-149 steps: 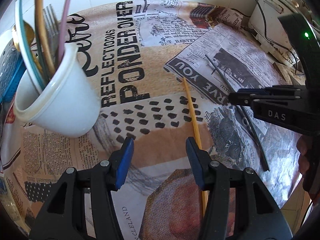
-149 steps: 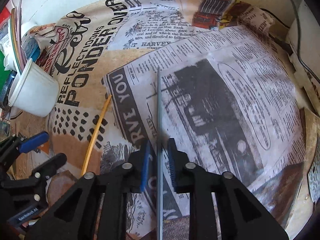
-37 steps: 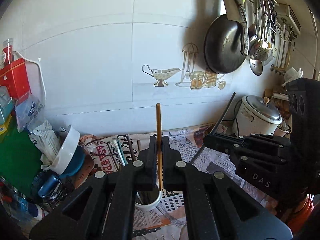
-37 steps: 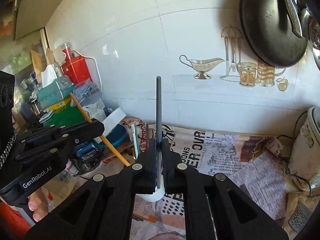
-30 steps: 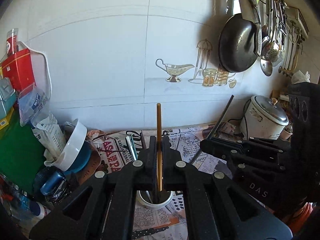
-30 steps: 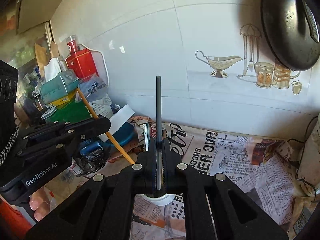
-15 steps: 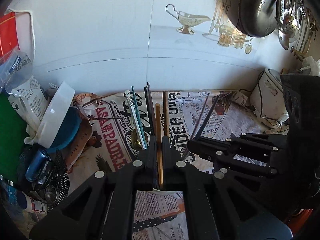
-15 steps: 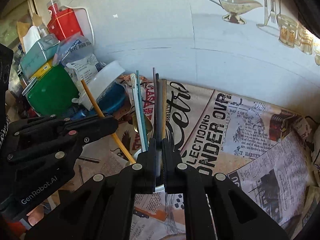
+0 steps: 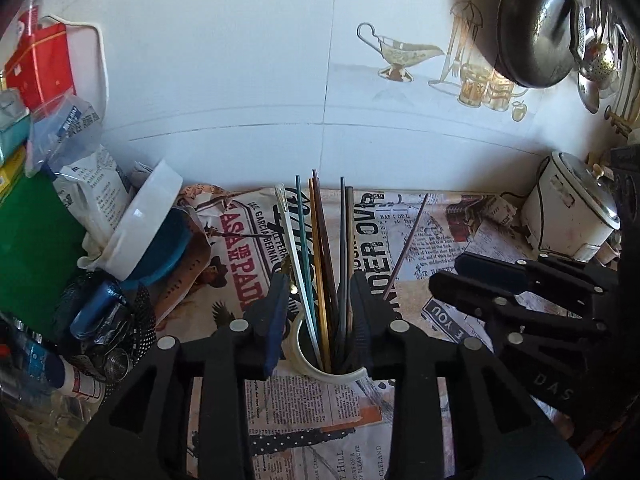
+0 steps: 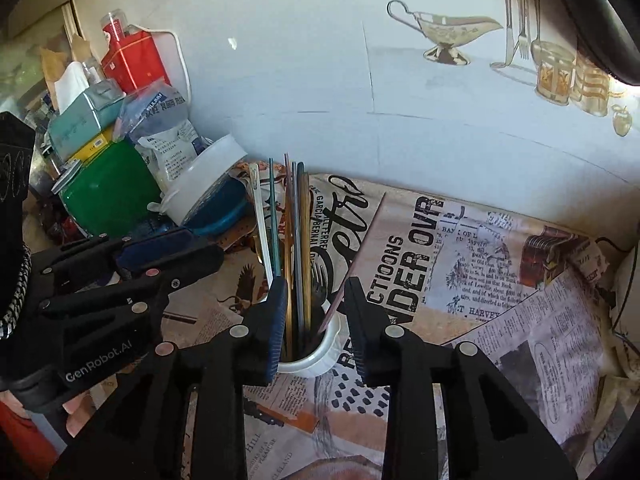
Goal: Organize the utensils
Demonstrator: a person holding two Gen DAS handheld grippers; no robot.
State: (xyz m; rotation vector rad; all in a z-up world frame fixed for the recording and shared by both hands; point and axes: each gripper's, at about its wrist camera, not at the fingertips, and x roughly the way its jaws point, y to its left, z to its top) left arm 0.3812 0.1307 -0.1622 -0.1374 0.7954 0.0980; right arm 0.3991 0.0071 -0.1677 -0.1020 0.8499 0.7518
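A white tiled wall [image 9: 240, 80] with printed gravy-boat and cutlery pictures backs a desk [image 10: 500, 280] covered in newspaper sheets. On it stands one white cup [image 10: 316, 358], upright, packed with chopsticks [image 9: 320, 264] and other thin utensils. In the left wrist view about seven shafts can be counted: a white one, a teal one, an orange one, a brown one, two dark grey ones, and a thin purple one [image 9: 406, 246] leaning away to the right. Their long axes run nearly upright, ends pointing up toward the wall, lower ends down in the cup.

The left tongs [image 9: 320, 304] have just been opening; the jaws stand partly apart on either side of the bundle, and the pads press on nothing. The right tongs [image 10: 314, 308] have likewise just been opening; they frame the cup's mouth with a clear gap and hold nothing. Each tongs shows in the other's view, close beside the cup.

Left of the cup lie a tilted white bowl [image 9: 140, 224] over a blue one, a green box [image 10: 108, 188], a red tin [image 10: 134, 60], a tissue box and plastic bags. To the right sits one white rice cooker [image 9: 568, 216]; a black pan [image 9: 532, 36] hangs on the wall above it.
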